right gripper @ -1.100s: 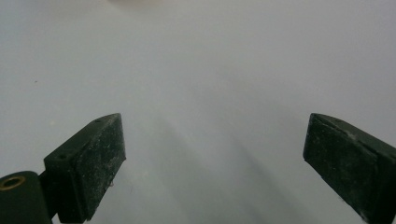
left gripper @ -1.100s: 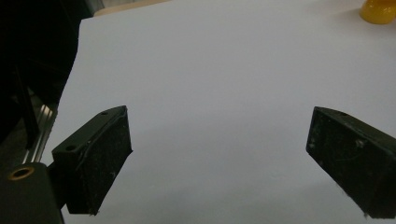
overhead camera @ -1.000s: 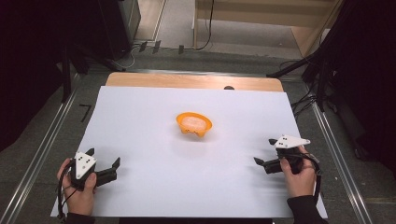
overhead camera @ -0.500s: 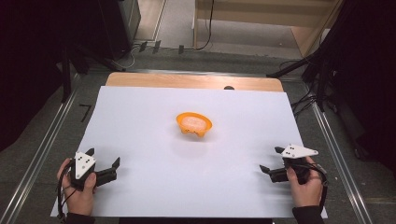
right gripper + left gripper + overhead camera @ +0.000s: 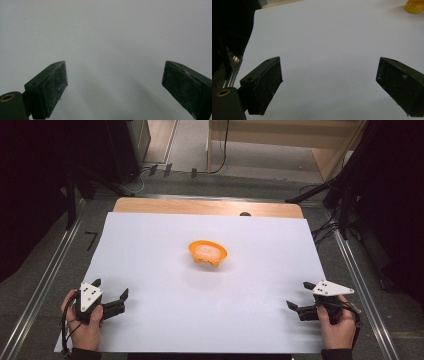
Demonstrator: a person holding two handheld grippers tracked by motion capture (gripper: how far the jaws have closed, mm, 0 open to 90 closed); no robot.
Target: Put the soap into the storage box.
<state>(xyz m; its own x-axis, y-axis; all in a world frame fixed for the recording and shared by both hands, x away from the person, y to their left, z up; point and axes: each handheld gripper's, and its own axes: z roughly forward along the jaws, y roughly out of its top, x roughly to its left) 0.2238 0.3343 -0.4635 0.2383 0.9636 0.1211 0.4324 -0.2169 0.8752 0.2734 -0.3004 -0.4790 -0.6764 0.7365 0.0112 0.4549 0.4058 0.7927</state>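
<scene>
White paper covers the wooden tabletop (image 5: 150,206), where the left hand-held gripper (image 5: 110,290) and right hand-held gripper (image 5: 298,296) rest near the front corners, both with jaws spread, grasping nothing. Well apart from them, a small orange plastic bowl (image 5: 207,253) sits mid-sheet.

The white sheet (image 5: 210,270) is evenly bright under overhead light; the frame edges fall into near black. Both gripper views look soft and grainy, with faint streaked shadows at lower centre.
</scene>
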